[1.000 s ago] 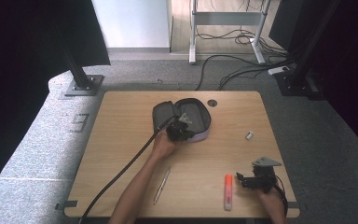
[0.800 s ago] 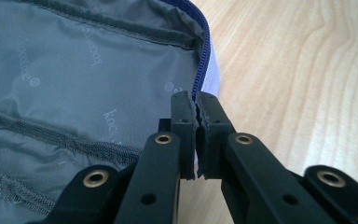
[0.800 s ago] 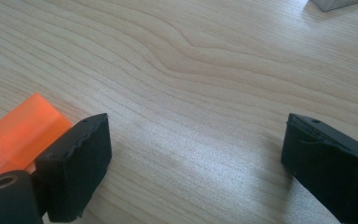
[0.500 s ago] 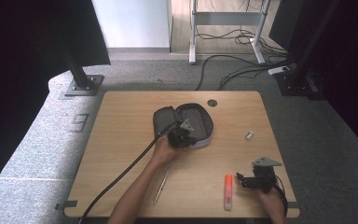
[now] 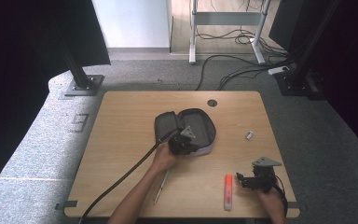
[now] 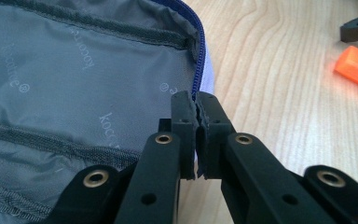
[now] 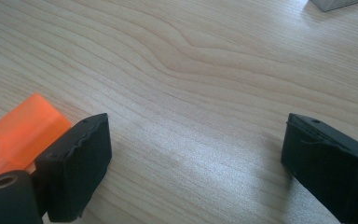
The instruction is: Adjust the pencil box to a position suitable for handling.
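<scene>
A grey zip pouch (image 5: pixel 193 123) lies open in the middle of the table, its grey lining (image 6: pixel 74 79) and blue zipper showing. My left gripper (image 5: pixel 182 143) (image 6: pixel 196 105) is shut on the pouch's near rim, right at the zipper edge. An orange marker (image 5: pixel 228 192) (image 7: pixel 18 130) lies near the front edge. My right gripper (image 5: pixel 242 179) (image 7: pixel 196 149) stands open just right of it, low over bare wood, with nothing between its jaws.
A thin pen (image 5: pixel 161 186) lies by the left forearm near the front edge. A small pale object (image 5: pixel 249 135) (image 7: pixel 335 3) sits right of the pouch. A cable hole (image 5: pixel 211 102) is in the table (image 5: pixel 121 121) behind the pouch.
My left gripper has shifted a little toward the near edge along the pouch's rim, and the pouch moved slightly with it. The right gripper has stayed put.
</scene>
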Available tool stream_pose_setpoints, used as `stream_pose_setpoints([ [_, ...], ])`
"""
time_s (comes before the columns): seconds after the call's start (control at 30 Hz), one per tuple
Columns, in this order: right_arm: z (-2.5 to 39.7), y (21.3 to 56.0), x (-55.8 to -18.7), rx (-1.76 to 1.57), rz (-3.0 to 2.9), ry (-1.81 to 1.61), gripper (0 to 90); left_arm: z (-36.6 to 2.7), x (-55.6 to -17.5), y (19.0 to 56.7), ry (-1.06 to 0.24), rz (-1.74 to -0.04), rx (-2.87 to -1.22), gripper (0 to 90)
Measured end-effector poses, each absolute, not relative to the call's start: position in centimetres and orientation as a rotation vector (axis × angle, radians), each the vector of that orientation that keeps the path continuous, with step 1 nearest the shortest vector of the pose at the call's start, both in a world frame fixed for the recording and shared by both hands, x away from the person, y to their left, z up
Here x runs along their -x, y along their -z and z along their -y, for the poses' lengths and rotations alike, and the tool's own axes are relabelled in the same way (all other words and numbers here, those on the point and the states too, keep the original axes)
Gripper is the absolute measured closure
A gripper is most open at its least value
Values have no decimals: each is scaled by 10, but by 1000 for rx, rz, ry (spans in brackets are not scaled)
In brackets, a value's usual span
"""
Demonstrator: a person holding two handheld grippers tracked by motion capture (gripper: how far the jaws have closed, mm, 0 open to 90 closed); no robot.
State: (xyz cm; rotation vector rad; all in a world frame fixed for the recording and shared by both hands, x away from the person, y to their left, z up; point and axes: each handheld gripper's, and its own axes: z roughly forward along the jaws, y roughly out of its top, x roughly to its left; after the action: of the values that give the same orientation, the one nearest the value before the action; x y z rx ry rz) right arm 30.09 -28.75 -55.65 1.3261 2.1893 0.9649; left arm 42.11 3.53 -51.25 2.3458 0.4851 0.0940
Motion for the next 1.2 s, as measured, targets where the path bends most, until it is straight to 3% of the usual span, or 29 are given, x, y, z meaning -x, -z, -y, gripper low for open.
stream_pose_setpoints([
  [1.2,287,556,-301,-1327,-2189,-965,78,-32,-387,513,37,-432,-2345,850],
])
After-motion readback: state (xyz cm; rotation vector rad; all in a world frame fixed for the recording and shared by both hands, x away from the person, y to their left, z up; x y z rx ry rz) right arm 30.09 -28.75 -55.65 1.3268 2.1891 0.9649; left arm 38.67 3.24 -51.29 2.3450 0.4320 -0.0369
